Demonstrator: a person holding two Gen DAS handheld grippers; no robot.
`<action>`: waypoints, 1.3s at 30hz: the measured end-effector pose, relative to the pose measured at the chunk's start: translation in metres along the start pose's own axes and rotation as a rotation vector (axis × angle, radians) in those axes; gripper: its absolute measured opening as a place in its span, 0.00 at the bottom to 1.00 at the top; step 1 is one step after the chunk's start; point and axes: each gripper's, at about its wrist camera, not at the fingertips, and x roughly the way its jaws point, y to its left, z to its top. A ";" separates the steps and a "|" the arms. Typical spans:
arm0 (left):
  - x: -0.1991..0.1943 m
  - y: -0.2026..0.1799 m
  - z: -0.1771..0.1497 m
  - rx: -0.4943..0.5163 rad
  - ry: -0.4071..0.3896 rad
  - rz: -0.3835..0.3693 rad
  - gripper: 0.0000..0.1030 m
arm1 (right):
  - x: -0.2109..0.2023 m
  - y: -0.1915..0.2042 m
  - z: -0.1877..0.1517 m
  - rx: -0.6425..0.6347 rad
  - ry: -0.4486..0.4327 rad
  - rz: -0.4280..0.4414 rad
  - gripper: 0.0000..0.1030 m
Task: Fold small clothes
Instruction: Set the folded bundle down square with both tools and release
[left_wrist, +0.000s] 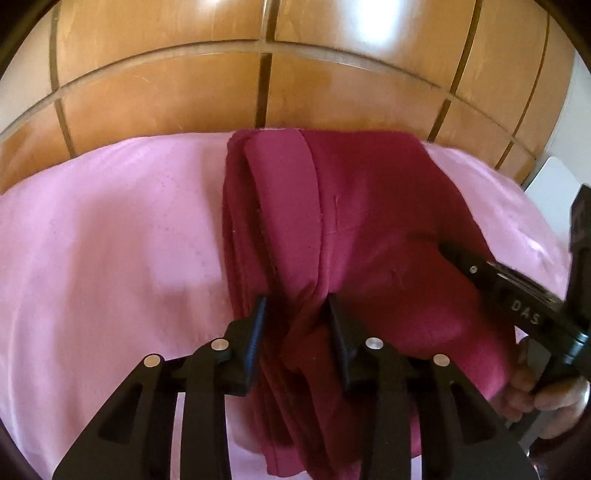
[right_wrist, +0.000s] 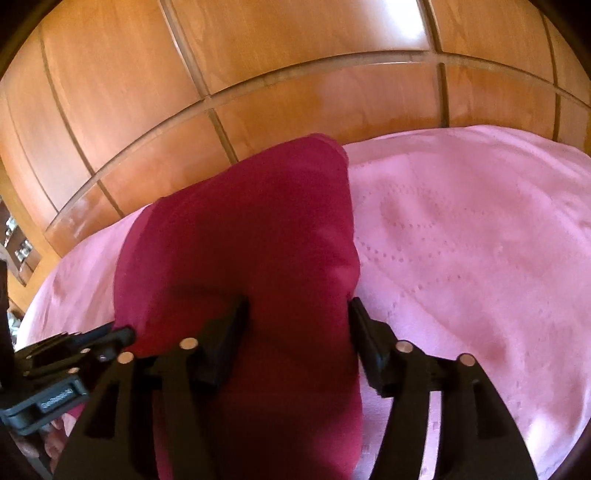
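The folded dark-red cotton garment (left_wrist: 369, 229) lies at the far edge of the pink-sheeted bed (left_wrist: 110, 240). Left gripper (left_wrist: 297, 314) pinches a bunched fold; right gripper (right_wrist: 299, 314) stands apart astride the cloth. A fold seems just laid; next, let go and smooth it.

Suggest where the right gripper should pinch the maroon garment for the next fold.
Probably the maroon garment's near right edge, approached from the pink sheet side: that edge lies bare there, while the left side is stacked folds pinched between the left gripper fingers.
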 end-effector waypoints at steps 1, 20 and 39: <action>-0.002 -0.001 0.001 -0.019 0.001 0.003 0.32 | 0.000 -0.004 0.001 0.025 0.009 0.009 0.63; -0.063 -0.007 -0.035 -0.029 -0.110 0.168 0.49 | -0.057 0.052 -0.051 -0.252 0.032 -0.142 0.76; -0.136 0.010 -0.081 -0.095 -0.226 0.232 0.62 | -0.127 0.094 -0.078 -0.185 -0.063 -0.115 0.94</action>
